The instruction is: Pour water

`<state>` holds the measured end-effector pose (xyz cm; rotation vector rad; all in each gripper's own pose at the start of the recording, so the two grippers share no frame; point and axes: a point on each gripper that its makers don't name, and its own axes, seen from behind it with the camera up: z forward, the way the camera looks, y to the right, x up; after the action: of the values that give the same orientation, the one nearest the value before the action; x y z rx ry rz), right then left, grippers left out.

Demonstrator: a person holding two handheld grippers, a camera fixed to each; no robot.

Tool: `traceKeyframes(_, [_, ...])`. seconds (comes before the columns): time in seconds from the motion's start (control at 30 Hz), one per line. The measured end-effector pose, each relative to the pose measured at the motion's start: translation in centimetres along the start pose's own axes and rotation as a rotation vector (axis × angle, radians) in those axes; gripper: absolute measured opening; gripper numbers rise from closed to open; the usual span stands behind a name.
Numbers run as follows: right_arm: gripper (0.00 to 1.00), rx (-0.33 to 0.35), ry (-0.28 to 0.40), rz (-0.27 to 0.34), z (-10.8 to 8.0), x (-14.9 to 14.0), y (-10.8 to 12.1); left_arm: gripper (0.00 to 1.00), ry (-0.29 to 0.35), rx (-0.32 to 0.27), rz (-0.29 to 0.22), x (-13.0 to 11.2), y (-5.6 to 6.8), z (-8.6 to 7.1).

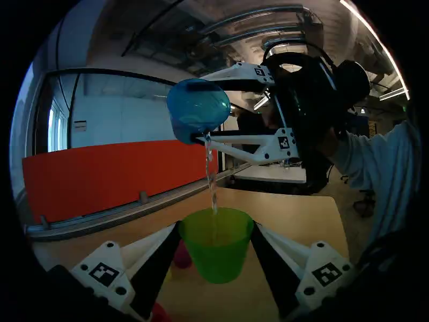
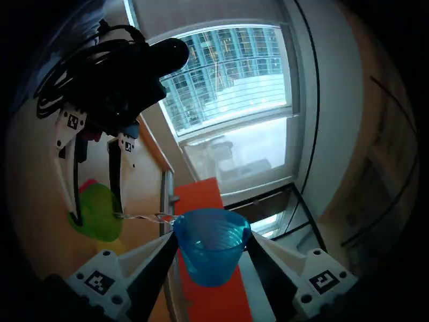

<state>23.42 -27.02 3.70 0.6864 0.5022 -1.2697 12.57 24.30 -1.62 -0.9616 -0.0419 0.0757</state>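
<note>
Left gripper [image 1: 216, 234]: closed on the green cup [image 1: 217, 252], one finger against each side. We judge it steadies the cup as the target.
Green cup: over the counter [image 1: 300, 214], upright, long axis vertical and mouth up to catch the fall. We cannot tell whether its base rests on the counter.
Water [image 1: 211, 177]: a thin stream dropping from the lip above into the green cup's mouth.
Blue cup [image 1: 197, 107]: above the green cup and apart from it. It is tipped steeply, long axis far off vertical, lip lowest and aimed down.
Right gripper [image 2: 212, 241]: clamped on the blue cup's sides. We read it as rolled over so the cup pours.
</note>
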Motion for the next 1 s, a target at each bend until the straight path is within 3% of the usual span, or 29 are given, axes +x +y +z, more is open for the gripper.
traceKeyframes(1.0, [0.90, -0.025, -0.004, -0.169, 0.4, 0.9, 1.0, 0.90, -0.001, -0.001, 0.010, 0.2, 0.1, -0.3])
